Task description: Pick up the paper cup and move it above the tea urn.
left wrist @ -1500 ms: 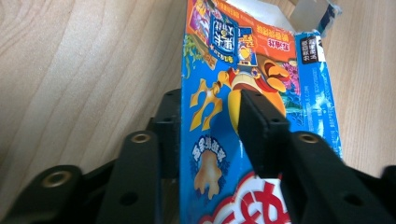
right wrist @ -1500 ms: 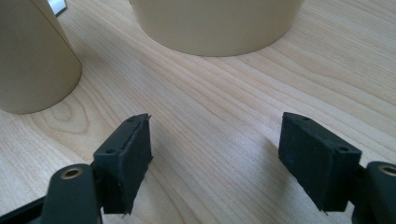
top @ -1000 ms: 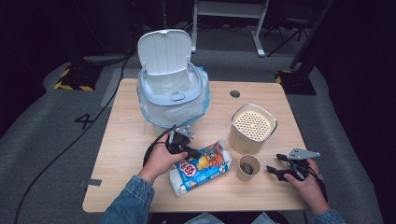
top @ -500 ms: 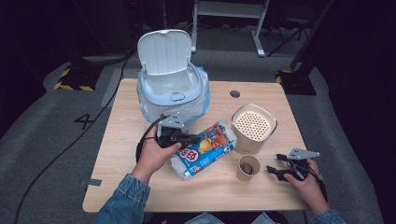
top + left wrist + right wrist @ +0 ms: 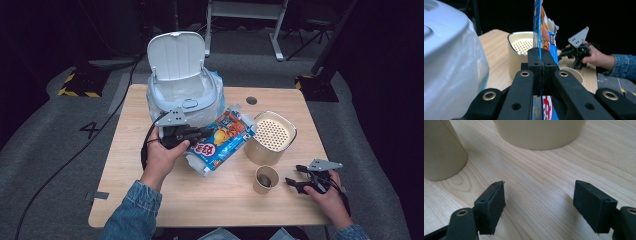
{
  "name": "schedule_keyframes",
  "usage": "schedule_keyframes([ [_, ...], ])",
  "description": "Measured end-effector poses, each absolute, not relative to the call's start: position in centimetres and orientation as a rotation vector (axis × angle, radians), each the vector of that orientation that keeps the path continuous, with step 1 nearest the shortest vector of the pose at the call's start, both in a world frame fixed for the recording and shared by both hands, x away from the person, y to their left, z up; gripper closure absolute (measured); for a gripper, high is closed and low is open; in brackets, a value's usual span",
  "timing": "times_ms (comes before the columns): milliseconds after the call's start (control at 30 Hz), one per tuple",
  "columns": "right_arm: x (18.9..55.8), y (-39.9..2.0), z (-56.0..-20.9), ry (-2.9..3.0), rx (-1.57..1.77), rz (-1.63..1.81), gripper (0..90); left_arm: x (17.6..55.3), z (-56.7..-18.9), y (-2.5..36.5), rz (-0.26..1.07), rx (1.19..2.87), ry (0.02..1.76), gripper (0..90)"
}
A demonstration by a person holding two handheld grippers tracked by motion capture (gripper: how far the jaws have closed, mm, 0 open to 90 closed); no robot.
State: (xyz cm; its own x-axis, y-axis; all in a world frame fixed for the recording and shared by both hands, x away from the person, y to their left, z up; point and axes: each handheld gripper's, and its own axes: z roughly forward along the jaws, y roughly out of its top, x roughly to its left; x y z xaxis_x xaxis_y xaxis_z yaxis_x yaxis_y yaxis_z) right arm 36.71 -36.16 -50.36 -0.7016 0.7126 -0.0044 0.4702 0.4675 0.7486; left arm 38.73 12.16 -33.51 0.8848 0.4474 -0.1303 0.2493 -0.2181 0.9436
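Left claw (image 5: 192,136) pressed together on the edge of the snack bag (image 5: 220,141); in the left gripper view the pads (image 5: 535,66) meet flat on the film and the bag stands edge-on above them. The bag hangs clear of the tabletop (image 5: 125,165), tilted, its far end near the bin (image 5: 182,95) whose lid (image 5: 176,55) stands open and whose inside is lined with a clear plastic bag. Judged step: carry the snack bag over the bin mouth and drop it in. To do it well: keep the pinch firm, since thin film can slip; lift enough that the trailing end clears the bin's front rim; bring the bag fully over the opening before the pads part; avoid brushing the perforated container (image 5: 272,135) just beside the bag. Right claw (image 5: 295,184) spread and holding nothing, low over the wood, with the paper cup (image 5: 265,178) just beside it; the right gripper view shows both pads (image 5: 492,205) apart above bare grain, so it can wait there. The surface is pale wood with a round cable hole (image 5: 251,100) at the far side. The room beyond is dark, with grey carpet, a floor marking reading 4 (image 5: 90,130), yellow-black hazard tape (image 5: 75,92), and a white frame (image 5: 245,10) at the back.
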Motion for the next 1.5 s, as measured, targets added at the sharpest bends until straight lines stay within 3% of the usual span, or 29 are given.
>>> schedule_keyframes([
  [833,36.7,-36.2,-50.4,2.403,1.004,1.079,26.0,41.5,-26.3,12.9,0.393,1.740,0.556,89.0],
  [1500,36.7,-36.2,-50.4,2.403,1.004,1.080,25.9,43.6,-21.4,12.3,0.410,1.638,0.597,89.0],
])
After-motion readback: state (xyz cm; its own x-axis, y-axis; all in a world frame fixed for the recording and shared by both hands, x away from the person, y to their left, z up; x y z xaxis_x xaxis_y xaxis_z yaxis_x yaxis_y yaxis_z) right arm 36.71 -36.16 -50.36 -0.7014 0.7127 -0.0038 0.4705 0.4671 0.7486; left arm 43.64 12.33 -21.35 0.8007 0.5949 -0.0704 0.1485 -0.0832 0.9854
